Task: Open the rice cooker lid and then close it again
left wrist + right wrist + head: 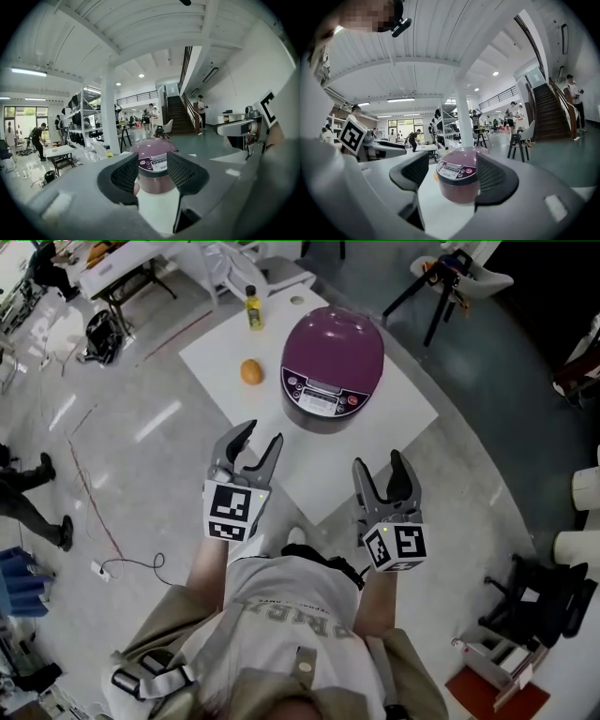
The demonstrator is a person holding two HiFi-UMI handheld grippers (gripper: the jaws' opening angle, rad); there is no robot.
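**Jaws open, nothing held**

Head view: the purple rice cooker point(333, 367), lid down, sits on the white table point(394, 427). The left gripper point(262, 432) and right gripper point(379, 461) hover near it, not touching.

Left gripper view: jaws apart, empty, framing the cooker.

Right gripper view: the same.

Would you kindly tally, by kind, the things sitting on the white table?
Rice cooker: 1
Orange fruit: 1
Yellow bottle: 1
Small pale round item, too small to identify: 1
Total: 4
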